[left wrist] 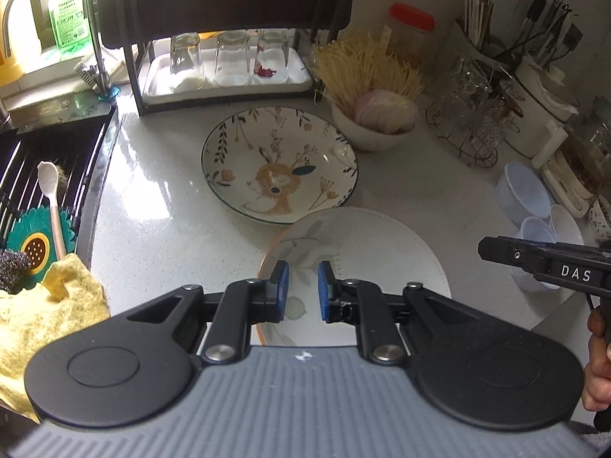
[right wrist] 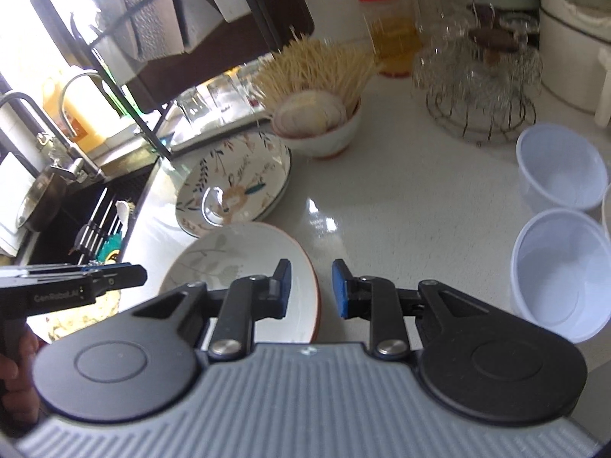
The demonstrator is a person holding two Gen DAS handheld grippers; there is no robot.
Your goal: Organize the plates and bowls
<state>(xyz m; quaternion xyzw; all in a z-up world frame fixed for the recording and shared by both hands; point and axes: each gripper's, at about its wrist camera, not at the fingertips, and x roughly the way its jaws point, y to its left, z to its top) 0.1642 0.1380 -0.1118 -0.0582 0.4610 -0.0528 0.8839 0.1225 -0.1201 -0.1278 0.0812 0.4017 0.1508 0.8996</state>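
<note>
A deer-patterned plate [left wrist: 280, 164] lies on the white counter [left wrist: 160, 206]; it also shows in the right wrist view [right wrist: 235, 187]. A pale leaf-patterned plate with an orange rim [left wrist: 362, 263] lies nearer, also seen from the right wrist [right wrist: 236, 263]. My left gripper [left wrist: 303, 292] is open and empty, hovering over the leaf plate's left part. My right gripper [right wrist: 311, 288] is open and empty, straddling that plate's right rim. Translucent plastic bowls [right wrist: 561, 164] [right wrist: 561, 271] stand at the right, also in the left wrist view [left wrist: 525, 192].
A sink [left wrist: 42, 168] with a spoon and scrubbers lies at the left, a yellow cloth [left wrist: 42, 316] beside it. A rack with upturned glasses [left wrist: 229, 61], a bowl of noodles and onion [left wrist: 372, 118], a jar [right wrist: 389, 26] and a wire glass holder [right wrist: 481, 87] line the back.
</note>
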